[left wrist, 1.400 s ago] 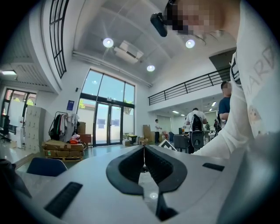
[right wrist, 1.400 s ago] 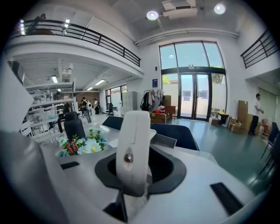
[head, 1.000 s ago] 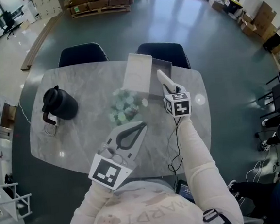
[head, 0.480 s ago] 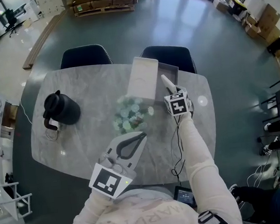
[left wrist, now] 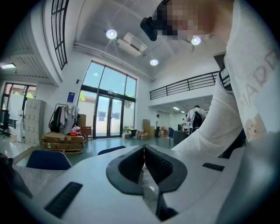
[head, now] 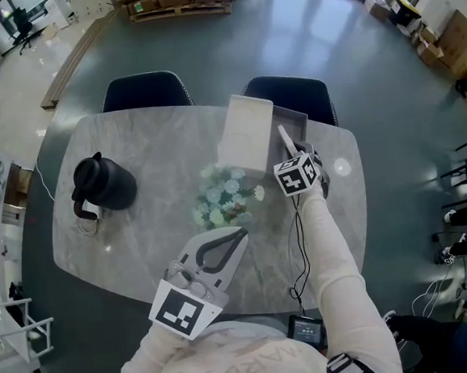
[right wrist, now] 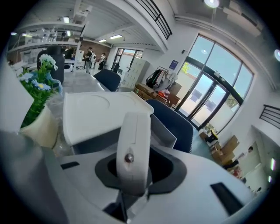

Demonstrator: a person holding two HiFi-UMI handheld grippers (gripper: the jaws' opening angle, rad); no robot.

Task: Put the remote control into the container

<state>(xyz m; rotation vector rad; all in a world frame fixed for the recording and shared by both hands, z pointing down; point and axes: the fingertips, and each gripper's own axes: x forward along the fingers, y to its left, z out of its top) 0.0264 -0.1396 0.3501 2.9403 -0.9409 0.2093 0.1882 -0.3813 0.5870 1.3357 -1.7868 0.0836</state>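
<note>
A white remote control (head: 285, 139) sticks out of my right gripper (head: 299, 153), which is shut on its near end. The remote's far tip hangs over the near right edge of the grey container (head: 296, 122), whose white lid (head: 246, 135) stands open on its left. In the right gripper view the remote (right wrist: 133, 144) runs up between the dark pads of the right gripper (right wrist: 134, 170), with the lid (right wrist: 98, 116) and the container's wall (right wrist: 162, 131) just beyond. My left gripper (head: 240, 238) hovers over the table's near part, shut with nothing in it; in its own view my left gripper (left wrist: 144, 153) has its tips touching.
A black kettle (head: 103, 182) stands at the left of the marble table (head: 132, 142). A vase of pale flowers (head: 224, 195) sits just left of the right gripper. Two dark chairs (head: 145, 90) (head: 290, 94) stand behind the table. A cable (head: 297, 241) hangs off the near edge.
My right gripper has sunk and rolled, bringing the remote closer to the container's edge. The left gripper has dropped slightly toward the near side of the table.
</note>
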